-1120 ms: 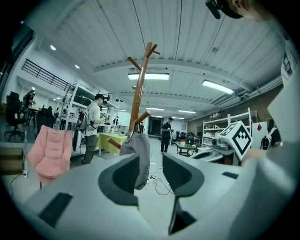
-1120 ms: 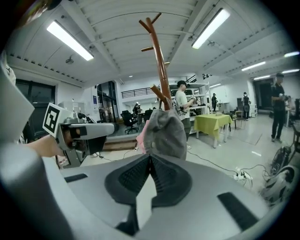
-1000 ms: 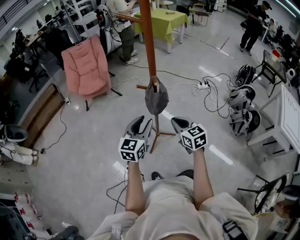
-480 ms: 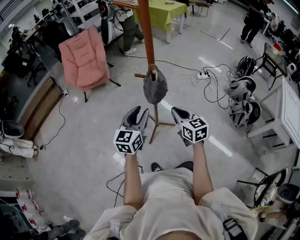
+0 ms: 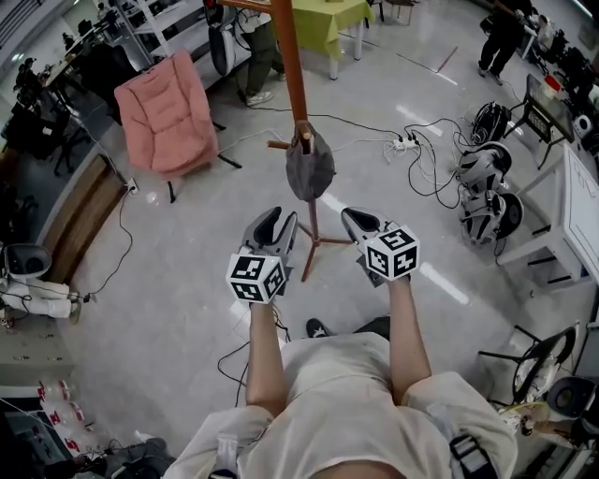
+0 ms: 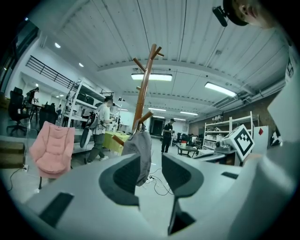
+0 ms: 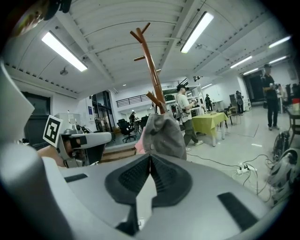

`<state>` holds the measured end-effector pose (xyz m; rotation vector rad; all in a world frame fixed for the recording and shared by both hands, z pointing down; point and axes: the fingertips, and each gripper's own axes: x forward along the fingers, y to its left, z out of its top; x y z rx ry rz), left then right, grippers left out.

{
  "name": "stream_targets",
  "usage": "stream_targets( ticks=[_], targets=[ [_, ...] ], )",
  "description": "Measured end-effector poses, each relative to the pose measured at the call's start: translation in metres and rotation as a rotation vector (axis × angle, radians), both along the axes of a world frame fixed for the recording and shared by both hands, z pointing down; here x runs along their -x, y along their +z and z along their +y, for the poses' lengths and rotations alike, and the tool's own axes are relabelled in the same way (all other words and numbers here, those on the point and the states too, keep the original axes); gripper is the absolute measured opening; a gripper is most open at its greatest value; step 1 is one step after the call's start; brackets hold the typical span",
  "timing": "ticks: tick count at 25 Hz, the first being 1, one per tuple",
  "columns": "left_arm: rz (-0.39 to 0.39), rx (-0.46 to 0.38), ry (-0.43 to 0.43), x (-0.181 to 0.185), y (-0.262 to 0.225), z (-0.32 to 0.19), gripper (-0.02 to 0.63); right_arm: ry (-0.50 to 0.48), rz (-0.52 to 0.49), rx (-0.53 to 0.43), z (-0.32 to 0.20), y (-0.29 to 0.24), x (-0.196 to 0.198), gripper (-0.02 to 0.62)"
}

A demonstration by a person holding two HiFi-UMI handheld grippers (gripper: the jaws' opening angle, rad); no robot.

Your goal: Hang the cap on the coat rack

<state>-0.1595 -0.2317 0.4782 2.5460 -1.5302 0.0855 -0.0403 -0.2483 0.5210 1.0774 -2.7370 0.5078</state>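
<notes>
A grey cap (image 5: 310, 169) hangs on a low peg of the brown wooden coat rack (image 5: 292, 75). Both grippers are held side by side in front of it and do not touch it. My left gripper (image 5: 281, 221) is open; its jaws have just been closing a little, with nothing between them. In the left gripper view the cap (image 6: 143, 145) and the coat rack (image 6: 143, 89) show beyond the gap of the left gripper (image 6: 151, 157). My right gripper (image 5: 354, 221) is shut and empty. In the right gripper view the cap (image 7: 163, 133) hangs just past the right gripper (image 7: 150, 157), on the coat rack (image 7: 152, 65).
A pink padded chair (image 5: 164, 117) stands at the back left and a green-covered table (image 5: 328, 19) behind the rack. Cables and a power strip (image 5: 407, 171) lie on the floor. Round white devices (image 5: 482, 201) and a white table (image 5: 576, 224) are at the right. A person (image 5: 253, 47) stands near the rack.
The cap stays hung on its peg and both grippers keep their places short of it. Only the head view has shifted slightly.
</notes>
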Motion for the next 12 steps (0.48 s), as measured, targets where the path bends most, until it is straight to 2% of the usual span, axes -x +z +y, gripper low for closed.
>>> stream_targets(
  ticks=[7,10,12],
  targets=[
    [-0.039,0.002,0.017,-0.001,-0.001,-0.002,0.144,0.027,-0.014,0.025,-0.004,0.005,-0.005,0.004],
    [-0.067,0.009,0.004,0.003,0.001,-0.004,0.138,0.024,-0.003,0.029,-0.005,0.007,-0.007,0.005],
    [-0.087,0.018,-0.023,0.010,0.003,-0.007,0.110,0.027,-0.004,0.030,-0.007,0.008,-0.009,0.005]
  ],
)
